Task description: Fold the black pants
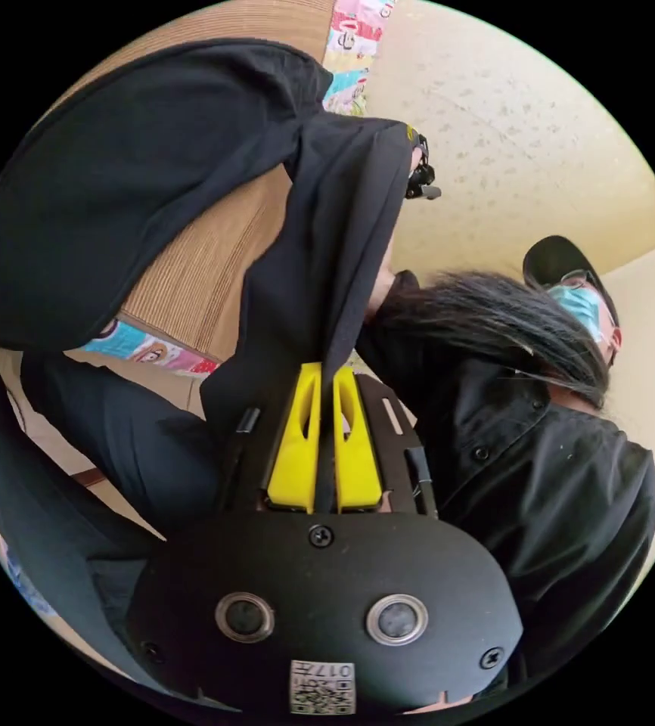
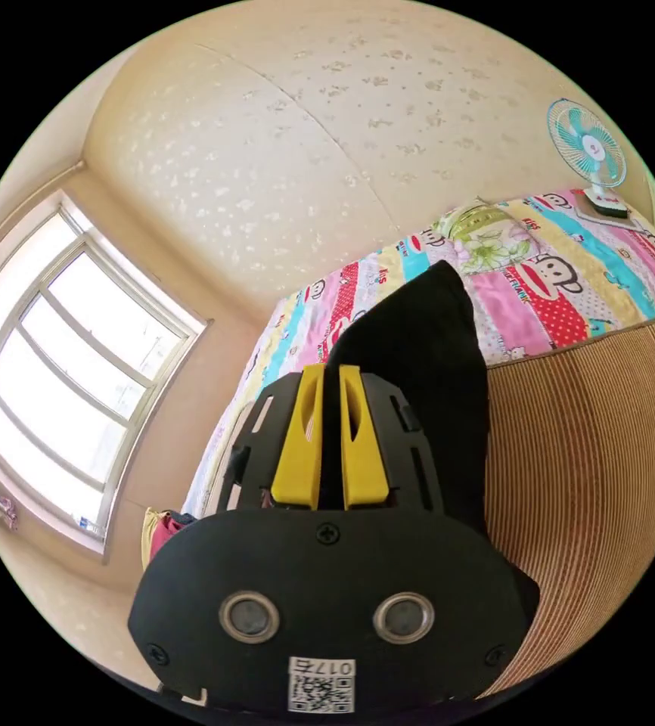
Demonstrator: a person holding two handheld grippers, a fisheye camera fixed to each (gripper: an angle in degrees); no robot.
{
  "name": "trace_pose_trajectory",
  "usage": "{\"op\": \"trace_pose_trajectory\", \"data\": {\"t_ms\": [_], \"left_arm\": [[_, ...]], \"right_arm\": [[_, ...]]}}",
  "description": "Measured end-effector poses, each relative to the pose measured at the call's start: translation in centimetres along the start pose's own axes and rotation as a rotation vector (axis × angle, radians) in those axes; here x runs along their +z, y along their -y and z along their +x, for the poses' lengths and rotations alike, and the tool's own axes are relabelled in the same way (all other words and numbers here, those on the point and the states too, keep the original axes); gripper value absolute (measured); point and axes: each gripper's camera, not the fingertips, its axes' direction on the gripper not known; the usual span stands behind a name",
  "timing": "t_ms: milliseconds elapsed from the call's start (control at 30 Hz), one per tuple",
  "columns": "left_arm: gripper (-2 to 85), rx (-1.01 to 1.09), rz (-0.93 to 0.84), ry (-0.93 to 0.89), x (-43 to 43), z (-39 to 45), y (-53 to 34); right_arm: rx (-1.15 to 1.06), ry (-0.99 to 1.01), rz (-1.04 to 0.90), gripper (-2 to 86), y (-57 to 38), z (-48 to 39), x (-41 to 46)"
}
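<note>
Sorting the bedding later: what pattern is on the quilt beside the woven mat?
Bright multicolour stripes with cartoon monkeys on the quilt; clearest in the right gripper view.

Bedroom: cartoon quilt (image 2: 554,280), window (image 2: 63,370).

Bed with a woven mat

In the right gripper view the mat (image 2: 592,469) sits at 4 o'clock, a cartoon quilt (image 2: 562,280) above at 2, pants (image 2: 426,363) over it.

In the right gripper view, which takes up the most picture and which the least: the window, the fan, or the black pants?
1. Window, largest.
2. Black pants, pinched in the right claw; partly hidden behind it, and close to the camera, so they look bigger than their share.
3. Fan, clearly smallest, though farthest away.
</note>
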Motion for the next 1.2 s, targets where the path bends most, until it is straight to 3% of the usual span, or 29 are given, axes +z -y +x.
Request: {"op": "trace_pose_trajectory", "data": {"t_ms": [67,133,200,300,467,667,900,1033,1067,1200], "left_arm": [[3.3,-0.002,0.046,0.086,-3.3,-0.5,1.1],[4.7,-0.05,0.038,0.291,-6.2,-1.5,2.4],[6.9,-0.095,0.024,0.533,-9.6,-2.8,3.6],[8.5,-0.108,-0.048,0.643,-11.8,-3.8,5.3],[8.2,-0.046,-0.16,0.628,-10.4,-3.4,7.1],[8.3,-0.047,-0.142,0.666,-8.4,-2.6,6.6],[3.7,-0.18,-0.111,0.648,-5.6,-1.6,5.1],[2.7,-0.28,-0.189,0.447,-3.7,0.8,4.4],[2.5,-0.235,-0.236,0.494,-2.9,2.5,4.3],[2.7,-0.091,-0.384,1.059,0.1,3.9,3.5]], "right_arm": [[-0.053,0.019,-0.234,5.6,-3.2,-1.2,12.3],[-0.066,0.03,-0.403,6.2,-7.5,-1.0,18.1],[-0.128,0.049,-0.446,7.0,-12.2,-1.3,18.5],[-0.219,0.011,-0.514,7.9,-21.3,-0.4,13.9],[-0.033,-0.098,-0.657,8.5,-37.8,5.9,1.2],[0.213,-0.07,-0.798,9.2,-51.3,7.7,-4.0],[0.388,-0.068,-0.728,4.0,-53.4,6.2,-4.5],[0.47,0.077,-0.644,2.5,-51.0,5.6,-8.9],[0.48,0.104,-0.622,2.3,-50.3,5.7,-10.4],[0.48,0.035,-0.685,2.2,-51.7,8.2,-11.6]]}}
